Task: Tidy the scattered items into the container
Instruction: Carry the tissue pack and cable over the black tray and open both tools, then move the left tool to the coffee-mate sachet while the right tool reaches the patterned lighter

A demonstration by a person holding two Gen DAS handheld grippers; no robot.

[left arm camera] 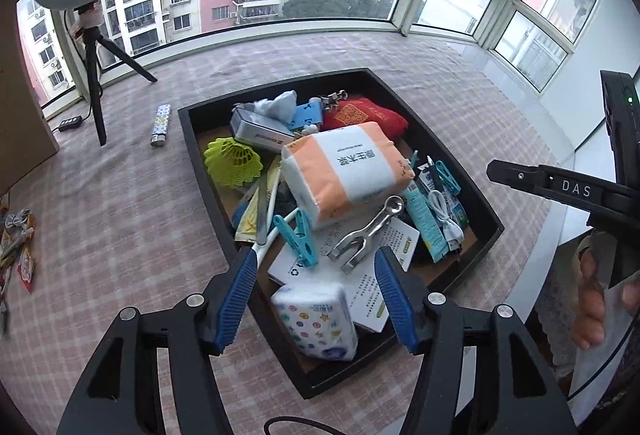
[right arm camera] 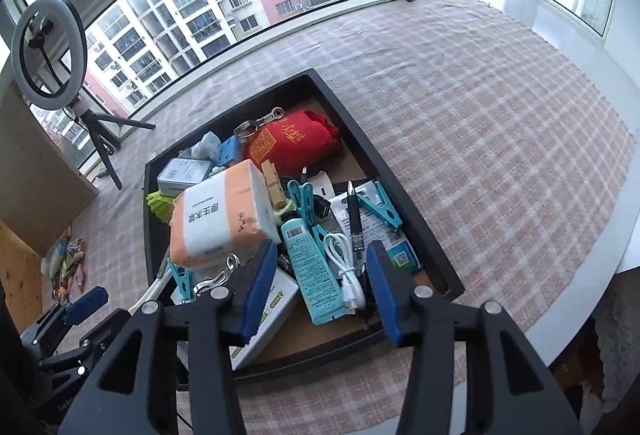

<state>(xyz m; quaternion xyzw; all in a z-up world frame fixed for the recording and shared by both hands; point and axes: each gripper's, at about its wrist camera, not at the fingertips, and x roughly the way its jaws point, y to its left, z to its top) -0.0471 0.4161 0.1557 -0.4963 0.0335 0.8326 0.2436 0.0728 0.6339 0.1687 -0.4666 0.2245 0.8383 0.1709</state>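
A black tray (left arm camera: 188,123) sits on the checked cloth, full of small items: an orange-and-white tissue pack (left arm camera: 344,171), a small patterned tissue pack (left arm camera: 320,323), a red pouch (left arm camera: 364,115), a metal tool (left arm camera: 364,235), blue clips and a teal tube (right arm camera: 316,271). My left gripper (left arm camera: 316,295) is open and empty, hovering above the tray's near end over the patterned pack. My right gripper (right arm camera: 320,283) is open and empty above the tray's (right arm camera: 404,191) near end, over the tube and a white cable (right arm camera: 344,267). A lighter (left arm camera: 161,125) lies on the cloth left of the tray.
A ring light on a black tripod (left arm camera: 96,83) stands at the far left by the window. Several small packets (left arm camera: 18,247) lie on the cloth at the left edge. A cardboard box (right arm camera: 36,171) stands at the left. The table's white edge (right arm camera: 580,295) curves at the right.
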